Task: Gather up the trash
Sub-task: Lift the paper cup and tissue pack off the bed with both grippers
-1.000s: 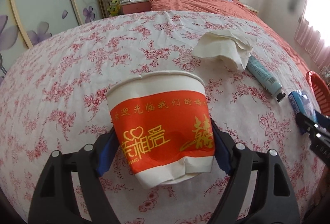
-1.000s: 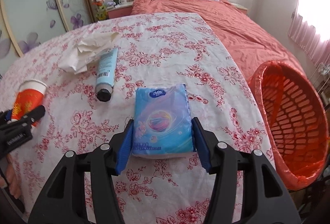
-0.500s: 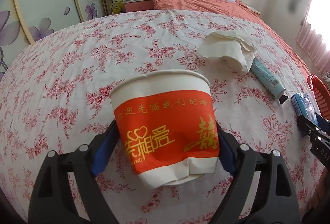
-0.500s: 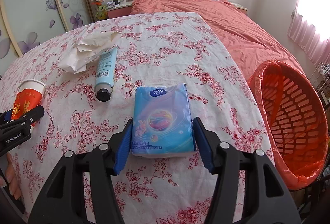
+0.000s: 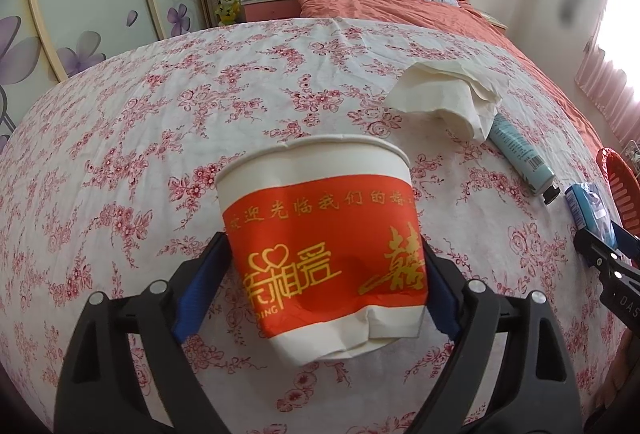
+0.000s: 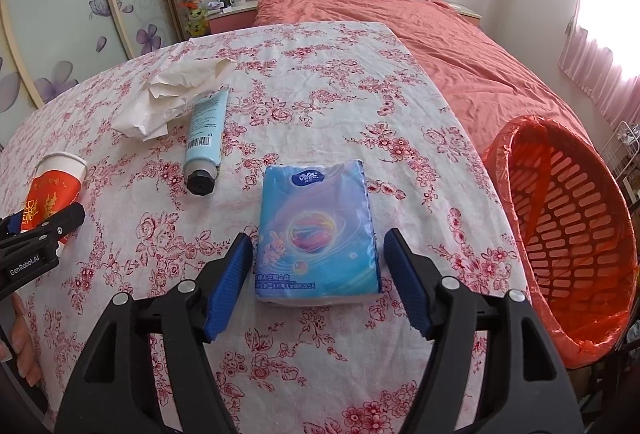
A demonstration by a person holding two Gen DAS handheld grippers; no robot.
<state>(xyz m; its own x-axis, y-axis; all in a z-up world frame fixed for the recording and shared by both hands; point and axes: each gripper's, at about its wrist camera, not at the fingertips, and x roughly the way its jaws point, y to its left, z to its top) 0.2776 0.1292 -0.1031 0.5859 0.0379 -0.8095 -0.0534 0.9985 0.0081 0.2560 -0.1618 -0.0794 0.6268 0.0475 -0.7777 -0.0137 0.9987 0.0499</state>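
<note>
My left gripper is shut on a dented red-and-white paper cup, held upright over the floral tablecloth; the cup also shows in the right wrist view. My right gripper is open, its blue pads standing apart on either side of a blue tissue pack that lies flat on the cloth. The pack also shows in the left wrist view. An orange mesh trash basket with an orange liner stands off the table's right edge.
Crumpled white tissue paper and a light-blue tube with a black cap lie on the table between the two grippers. A bed with a coral duvet lies beyond the table. Wardrobe doors stand at left.
My right gripper's pads have spread apart, away from the tissue pack's sides. My left gripper keeps hold of the cup and has drifted slightly.
</note>
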